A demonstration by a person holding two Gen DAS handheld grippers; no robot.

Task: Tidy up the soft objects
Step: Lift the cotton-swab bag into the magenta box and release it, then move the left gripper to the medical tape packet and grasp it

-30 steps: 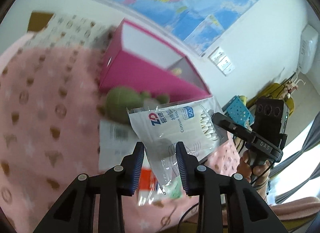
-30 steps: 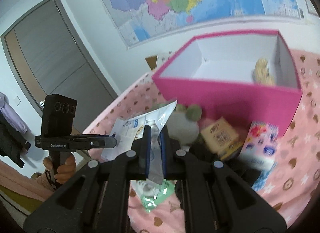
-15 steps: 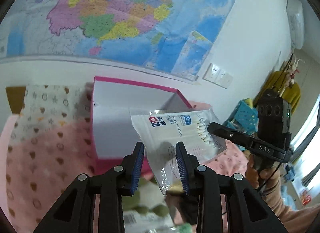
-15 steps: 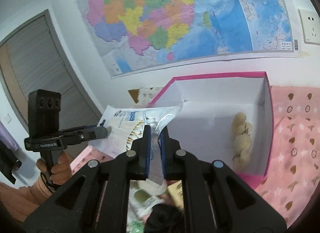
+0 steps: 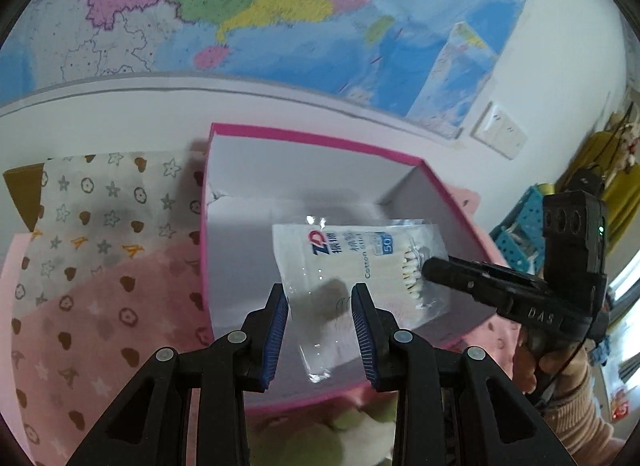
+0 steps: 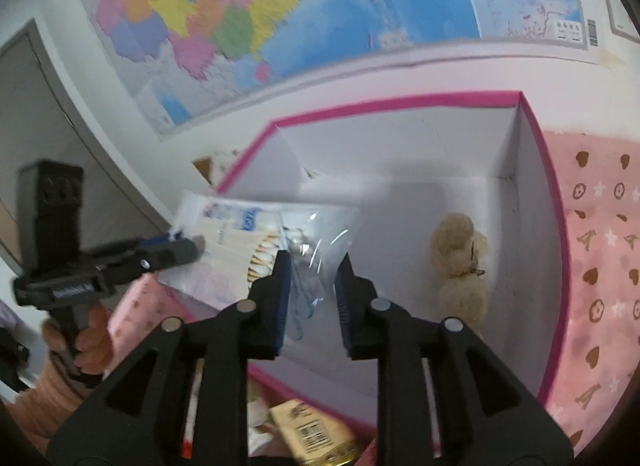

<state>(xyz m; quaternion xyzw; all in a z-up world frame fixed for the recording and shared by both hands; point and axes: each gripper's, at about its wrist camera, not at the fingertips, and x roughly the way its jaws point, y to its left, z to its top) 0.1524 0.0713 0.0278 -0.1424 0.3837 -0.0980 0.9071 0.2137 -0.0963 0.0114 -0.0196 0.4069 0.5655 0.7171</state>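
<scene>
- thin clear plastic bag of cotton swabs (image 5: 352,262) hanging over open pink cardboard box (image 5: 320,141): light, floppy, slick.
- left gripper (image 5: 320,330) pinching its sealed edge, prob best hold.
- right gripper (image 6: 310,294) jaws just been opening, film loose btwn them.

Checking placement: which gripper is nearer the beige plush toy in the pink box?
Right gripper: jaws just opening around the clear cotton-swab packet, beside the toy. Left gripper: clamps the packet's farther edge.

Large coloured map (image 5: 280,9) pinned across white wall (image 5: 120,113). White socket plate (image 5: 498,133) set below map's right end. Grey door (image 6: 24,113) seen at left. Pink patterned bedspread (image 6: 600,266) spread beneath. Daylight, possibly window, at far right edge (image 5: 628,278).
</scene>
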